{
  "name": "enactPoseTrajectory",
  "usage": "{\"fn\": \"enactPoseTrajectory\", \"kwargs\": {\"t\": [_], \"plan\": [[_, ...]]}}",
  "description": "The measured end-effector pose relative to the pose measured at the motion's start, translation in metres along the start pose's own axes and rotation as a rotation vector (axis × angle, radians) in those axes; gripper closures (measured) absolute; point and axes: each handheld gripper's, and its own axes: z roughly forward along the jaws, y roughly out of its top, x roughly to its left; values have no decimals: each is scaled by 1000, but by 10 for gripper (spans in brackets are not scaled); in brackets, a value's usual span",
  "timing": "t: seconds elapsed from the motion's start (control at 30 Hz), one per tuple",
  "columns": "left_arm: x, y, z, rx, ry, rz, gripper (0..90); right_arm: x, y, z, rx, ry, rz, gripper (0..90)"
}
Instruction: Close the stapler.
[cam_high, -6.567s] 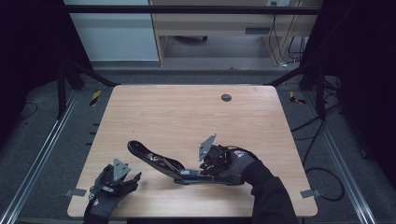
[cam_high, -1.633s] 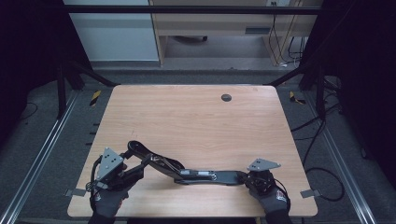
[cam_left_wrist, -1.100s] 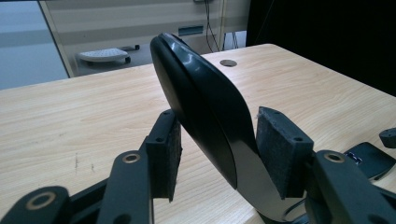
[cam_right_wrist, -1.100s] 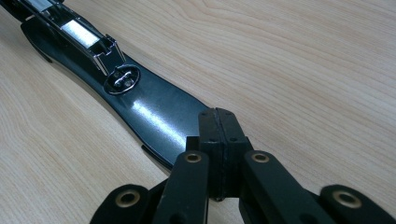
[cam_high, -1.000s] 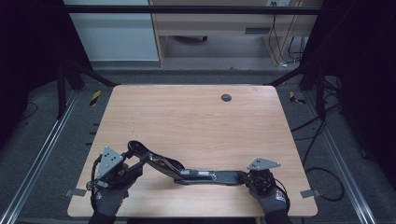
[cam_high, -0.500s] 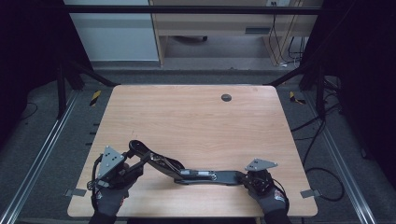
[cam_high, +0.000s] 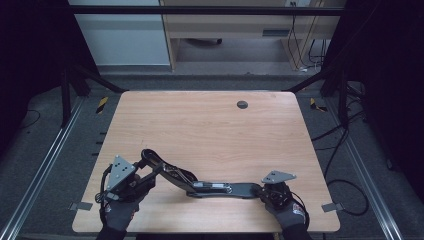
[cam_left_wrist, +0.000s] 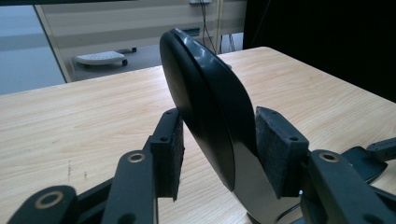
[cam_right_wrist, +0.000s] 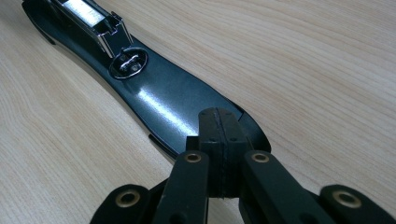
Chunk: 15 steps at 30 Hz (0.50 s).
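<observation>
We count 1 stapler (cam_high: 200, 182), opened out flat on the near part of the table (cam_high: 210, 130), and 2 grippers. Our left gripper (cam_high: 142, 172) sits at the near left, its jaws narrowing around the raised black top arm (cam_left_wrist: 205, 112); the right pad (cam_left_wrist: 278, 144) lies against it, the left pad (cam_left_wrist: 170, 149) stands just off it. Our right gripper (cam_high: 267, 192) at the near right has its jaws pressed together, tips resting on the end of the base (cam_right_wrist: 177, 109). The right gripper view adds the metal staple channel (cam_right_wrist: 88, 16) and a shiny anvil (cam_right_wrist: 128, 63). The left gripper view shows the arm tilted up. The far half of the table lies bare, except 1 dark grommet (cam_high: 242, 104); the near edge is close behind both hands.
</observation>
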Motion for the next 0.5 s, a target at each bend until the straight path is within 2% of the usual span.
{"fn": "enactPoseTrajectory", "kwargs": {"t": [0.5], "plan": [[-9,8,4,0,-8,24,546,-2,-1,1,-5,5,-1,900]]}}
